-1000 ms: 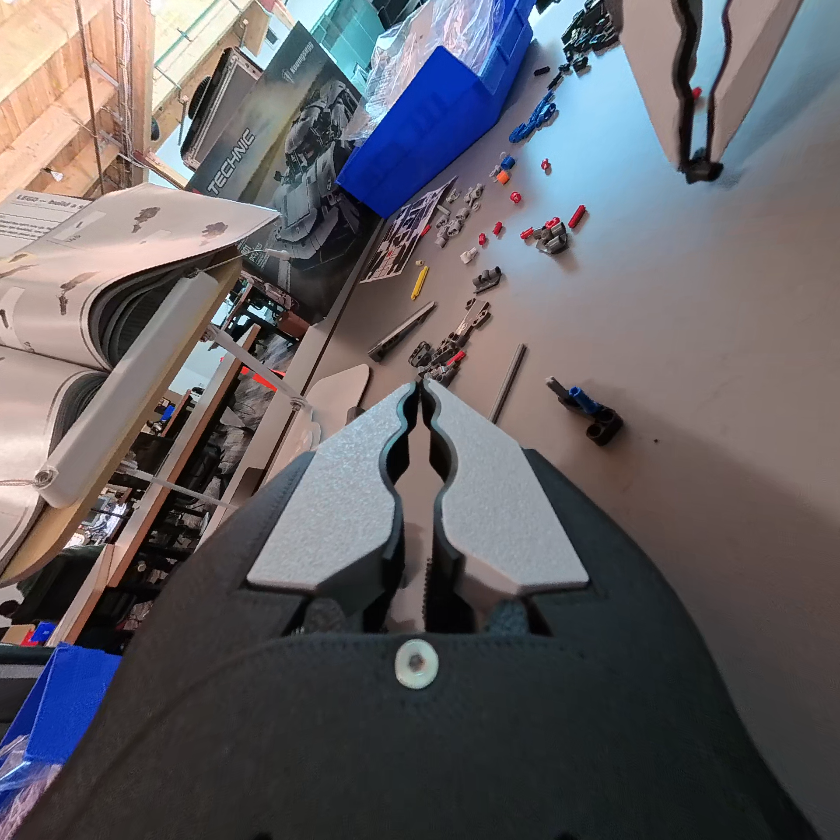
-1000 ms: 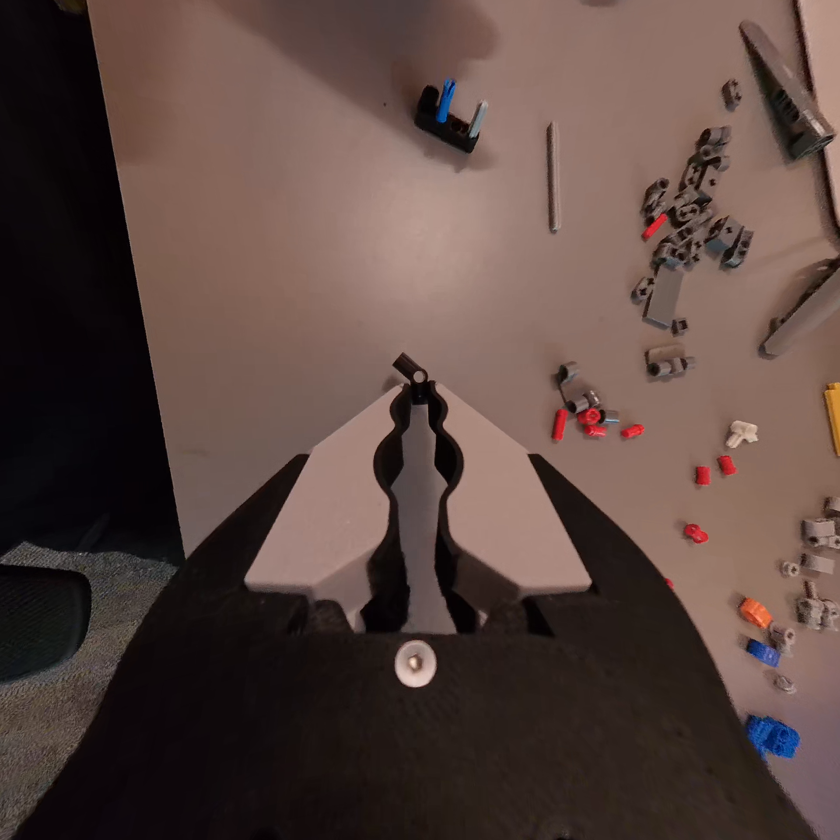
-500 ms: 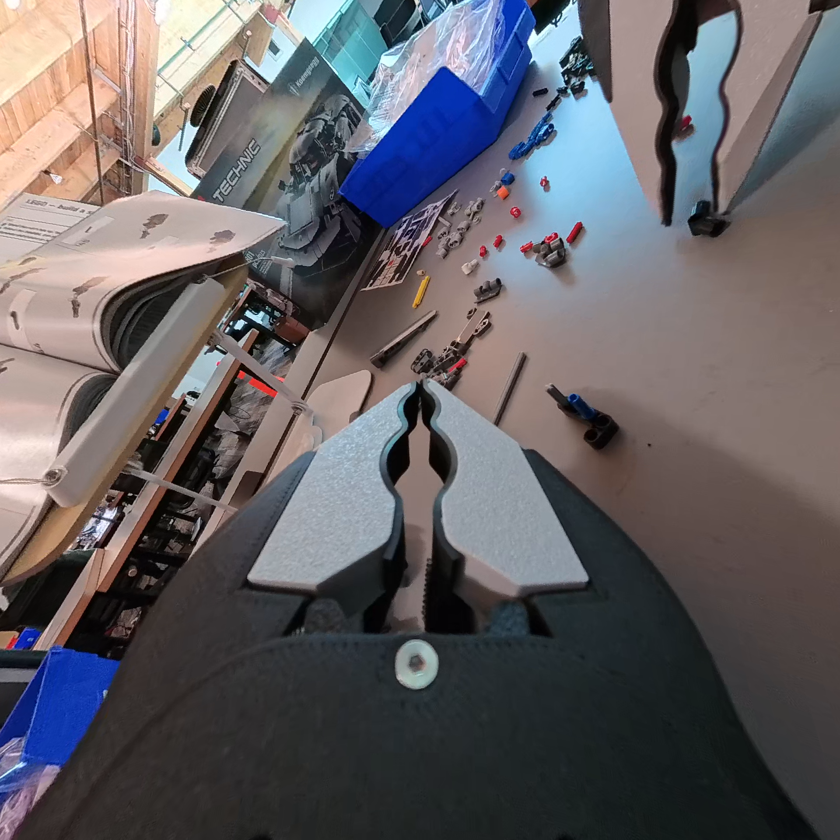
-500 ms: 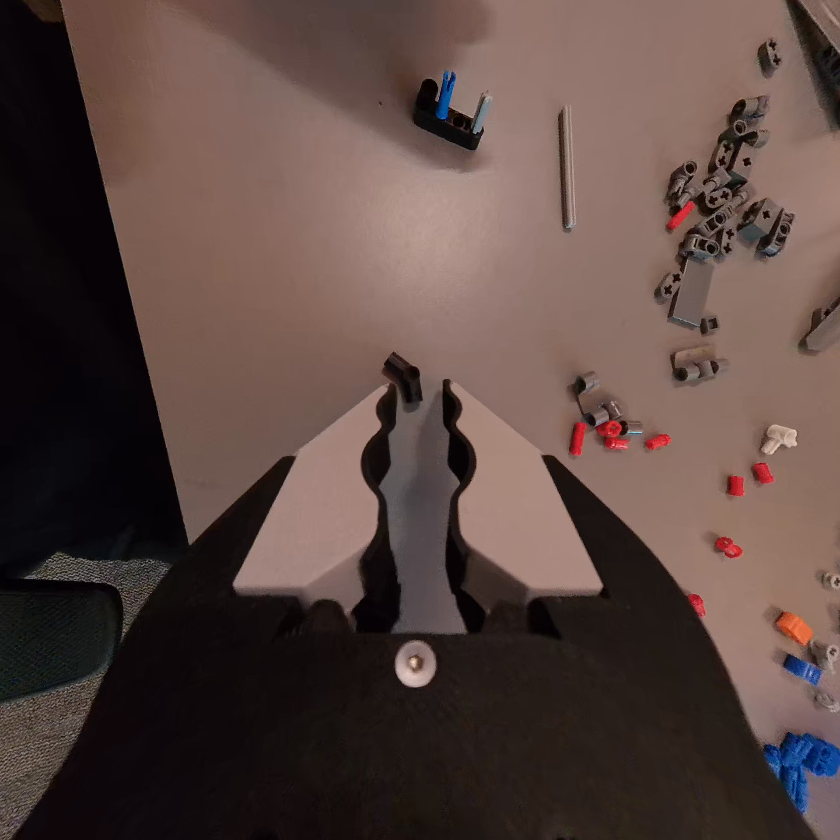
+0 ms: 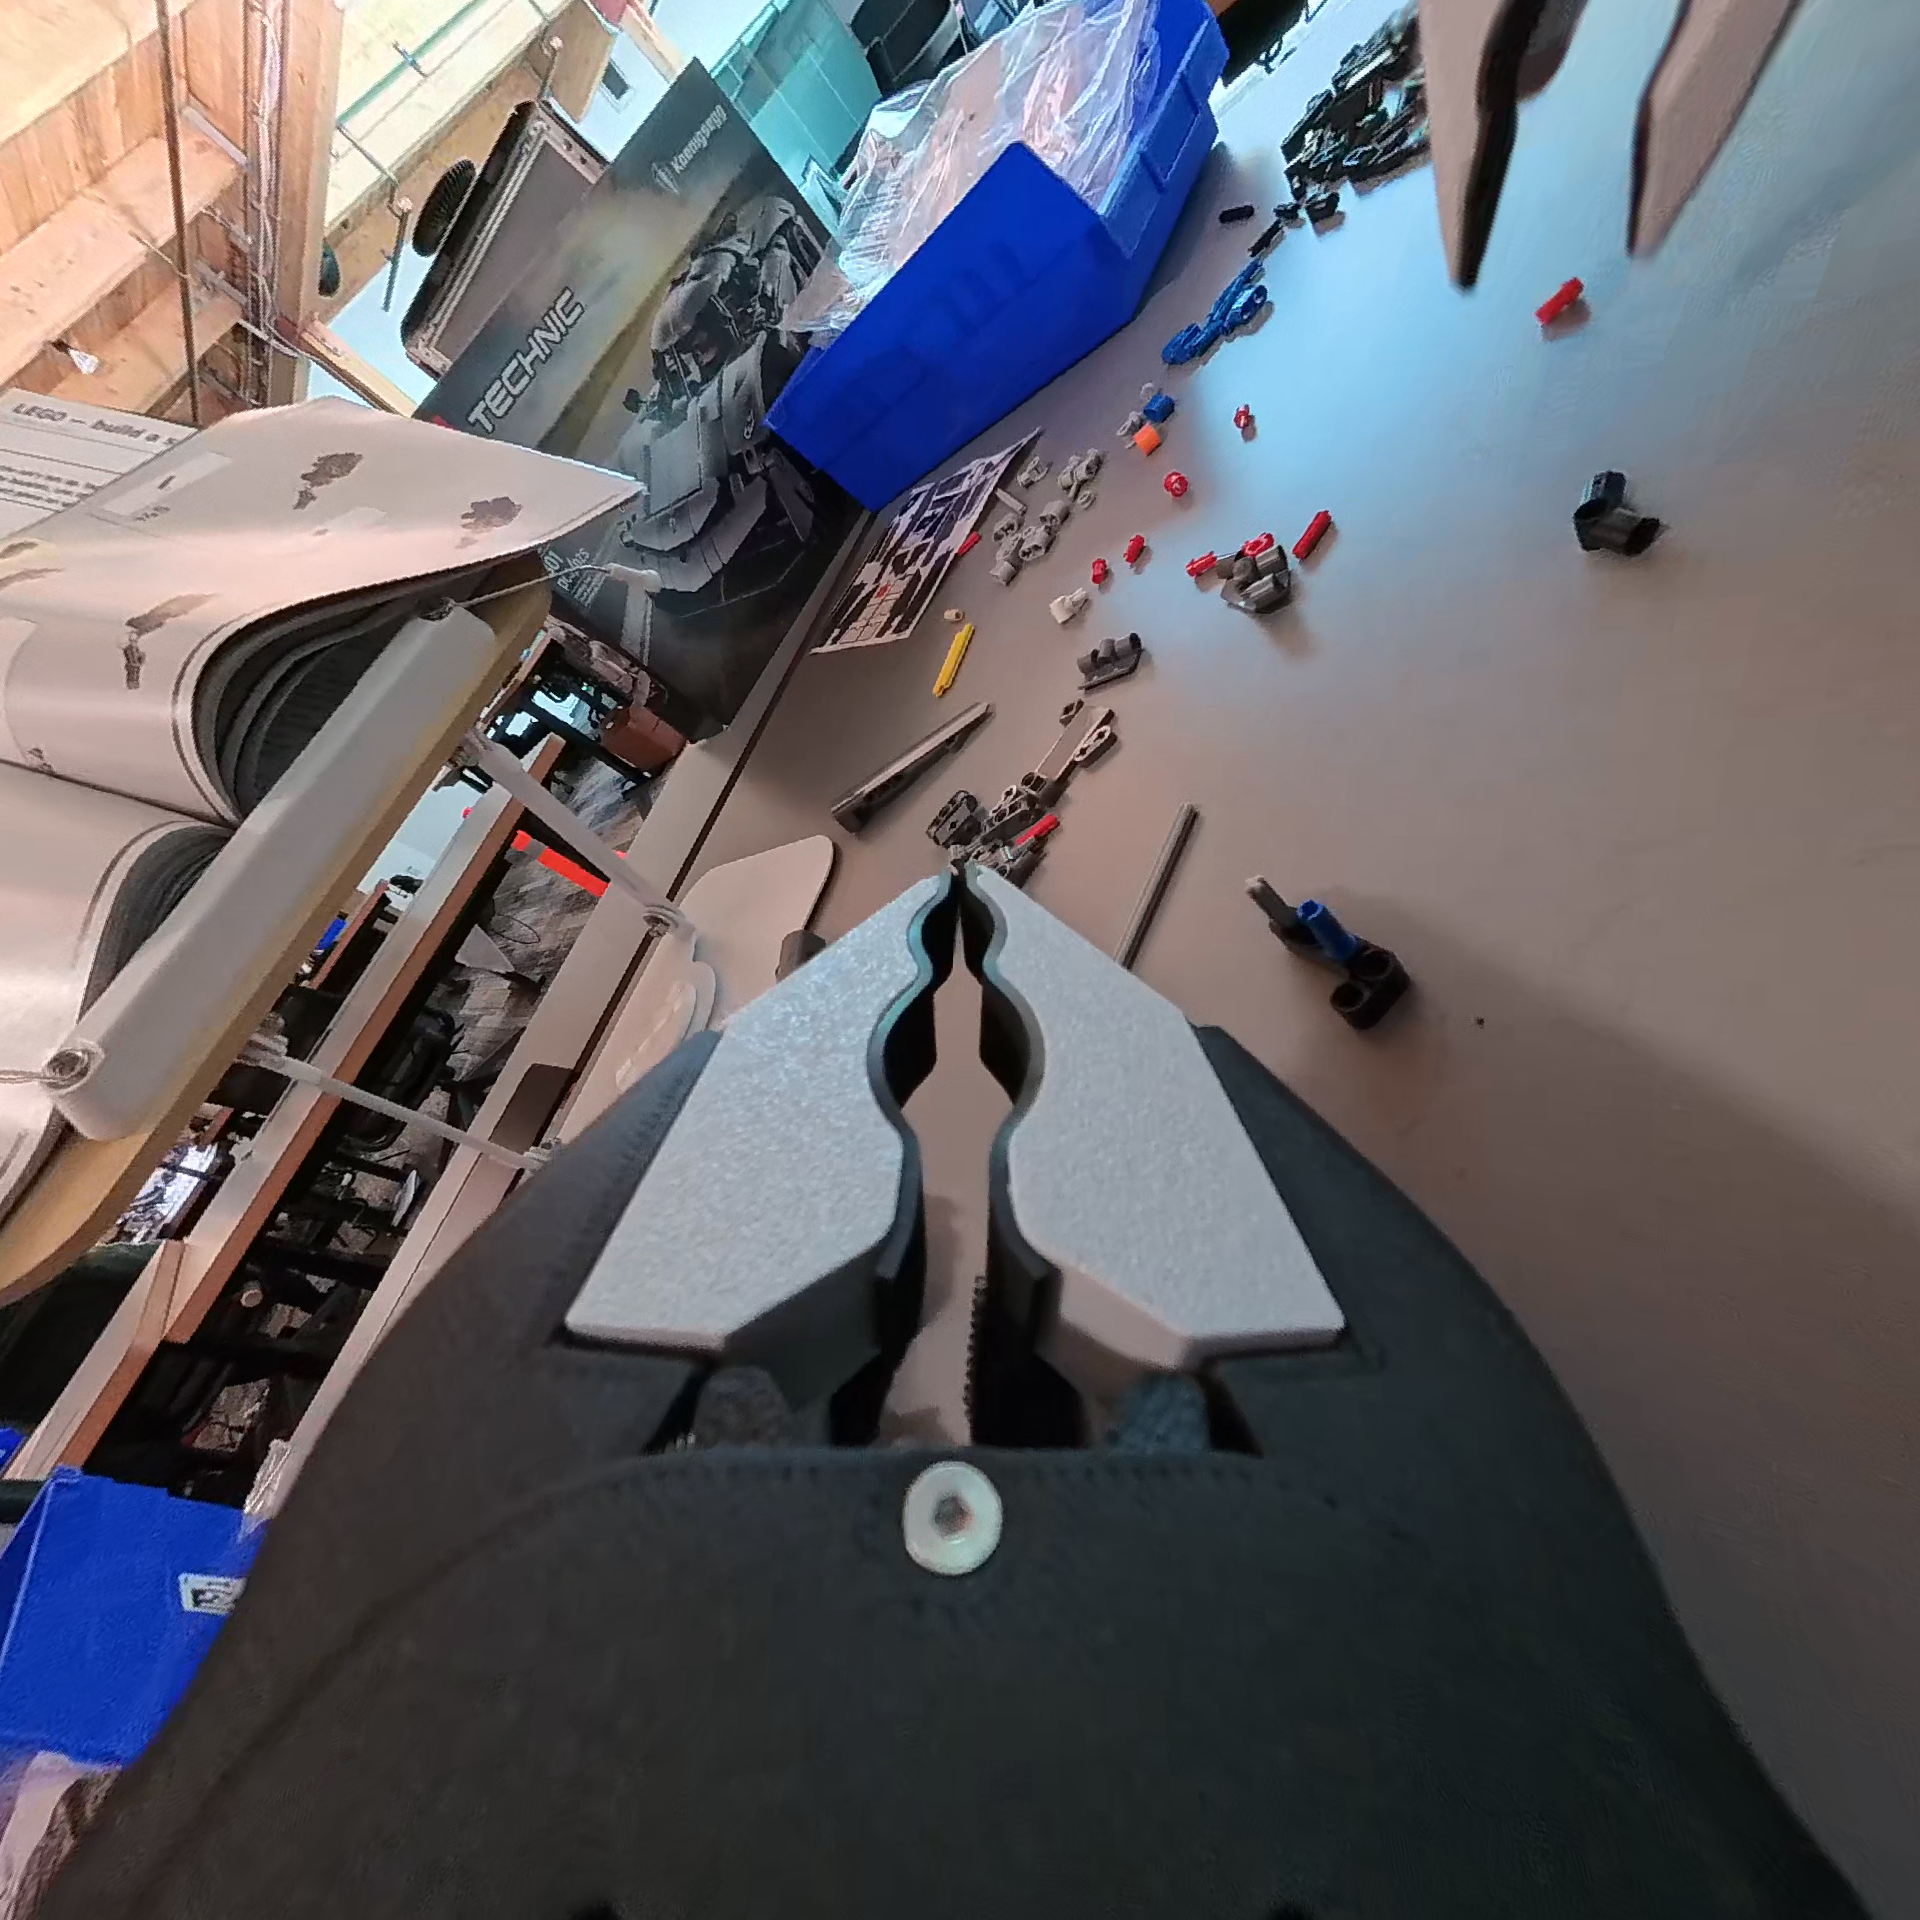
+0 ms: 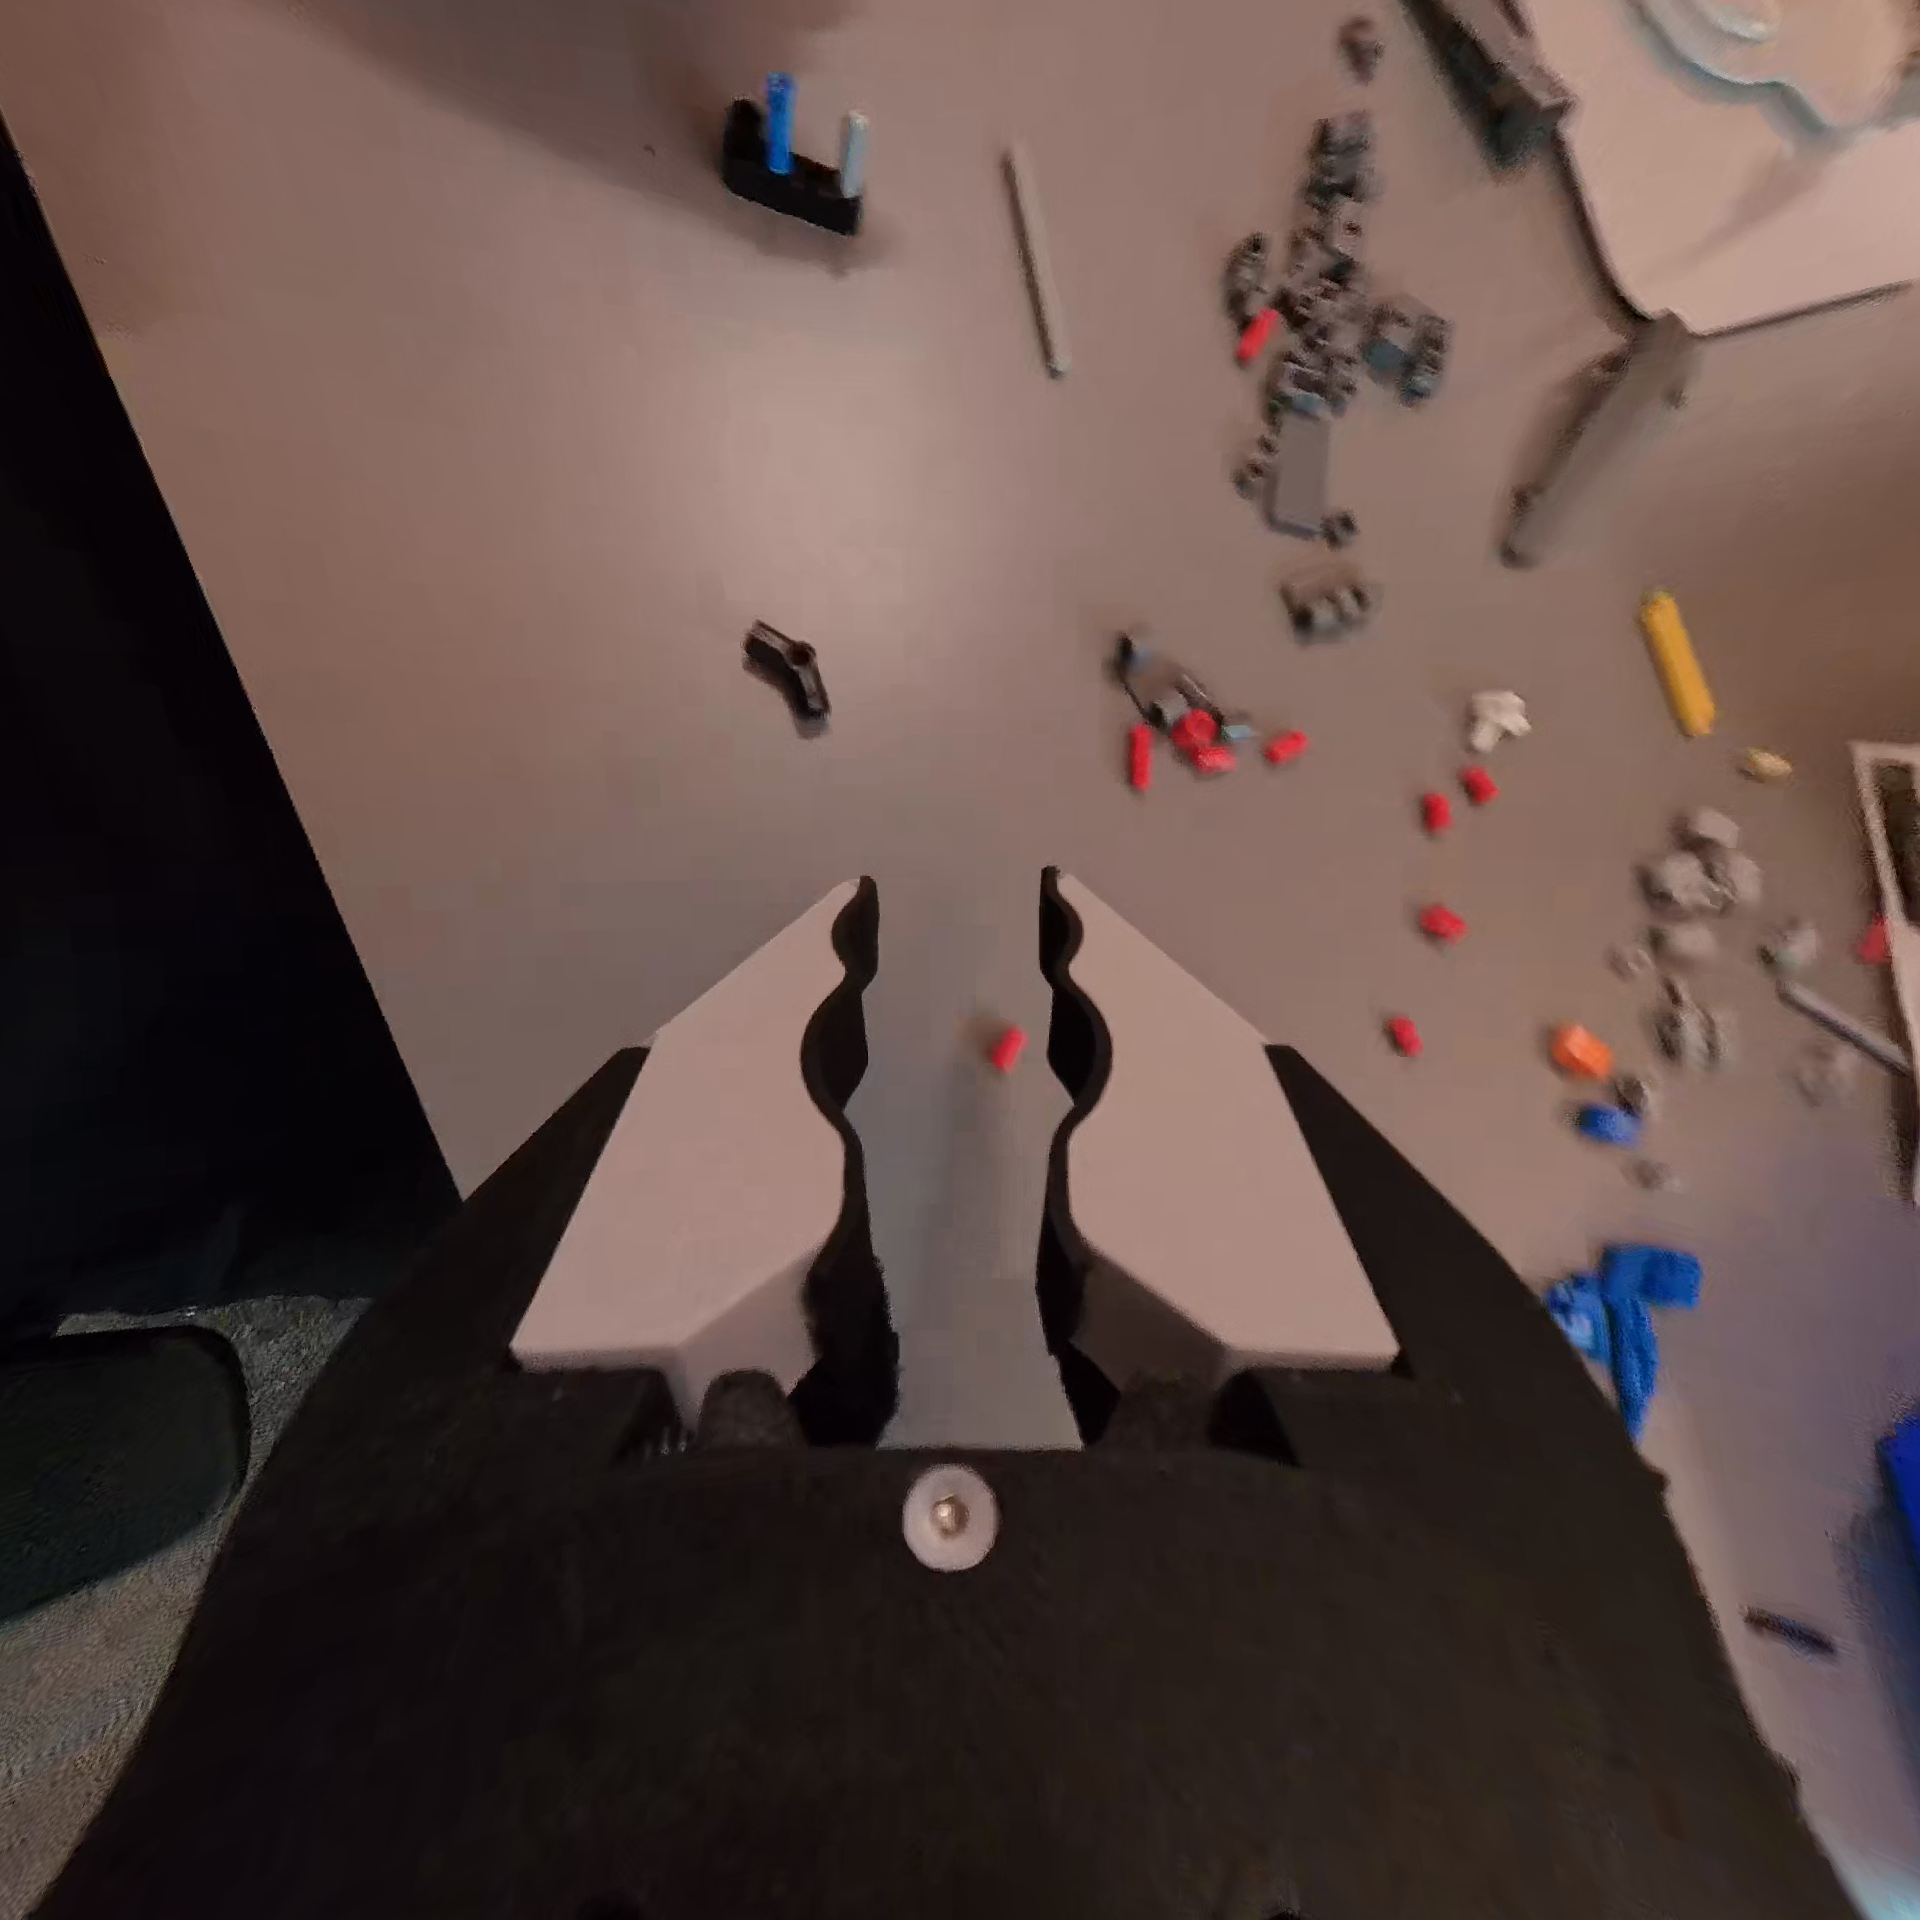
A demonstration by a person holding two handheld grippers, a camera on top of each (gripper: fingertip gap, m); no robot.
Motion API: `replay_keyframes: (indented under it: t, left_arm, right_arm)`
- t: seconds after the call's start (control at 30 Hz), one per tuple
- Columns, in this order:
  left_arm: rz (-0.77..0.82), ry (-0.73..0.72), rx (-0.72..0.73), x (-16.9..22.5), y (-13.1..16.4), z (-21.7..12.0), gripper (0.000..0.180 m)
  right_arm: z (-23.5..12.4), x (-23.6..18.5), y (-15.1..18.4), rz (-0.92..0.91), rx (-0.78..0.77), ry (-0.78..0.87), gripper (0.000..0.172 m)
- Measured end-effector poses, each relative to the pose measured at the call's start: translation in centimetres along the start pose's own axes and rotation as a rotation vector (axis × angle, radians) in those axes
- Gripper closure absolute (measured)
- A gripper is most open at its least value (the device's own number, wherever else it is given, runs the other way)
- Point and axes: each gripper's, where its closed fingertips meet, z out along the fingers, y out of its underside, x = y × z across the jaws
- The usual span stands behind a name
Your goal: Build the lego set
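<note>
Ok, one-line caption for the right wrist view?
Open right gripper above a grey table, small black angled connector lying ahead, loose red pins scattered right.

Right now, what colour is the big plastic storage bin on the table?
Bright blue bin, clearest in the left wrist view.

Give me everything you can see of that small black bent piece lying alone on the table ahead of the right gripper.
The small black bent piece is an angled connector, seemingly plastic: two short stubby arms meeting at an elbow, with a round hole at the bend. It lies flat on the grey-brown table, alone, touching nothing. The right gripper is open and well clear of it. The left wrist view shows it too, its open tube ends visible.
</note>
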Motion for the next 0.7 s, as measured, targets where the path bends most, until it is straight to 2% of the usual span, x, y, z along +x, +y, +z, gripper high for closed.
replay_keyframes:
  t: [0.13, 0.27, 0.47, 0.7]
  left_arm:
    - [-0.004, 0.008, -0.003, 0.2, 0.0, 0.2, 0.180]
    - [-0.003, 0.010, -0.005, 0.3, 0.1, 0.3, 0.180]
    - [-0.001, 0.010, -0.013, 0.4, 0.3, 0.4, 0.180]
    - [0.007, 0.010, -0.014, 0.4, 0.2, 0.4, 0.180]
  right_arm:
    - [-4.4, 2.8, 1.0, 0.086, 0.082, 0.174, 0.141]
    - [-7.6, 3.7, 3.3, 0.137, 0.056, 0.275, 0.141]
    - [-9.8, 4.0, 5.9, 0.163, 0.008, 0.369, 0.144]
    - [-10.4, 3.8, 7.3, 0.178, -0.028, 0.400, 0.145]
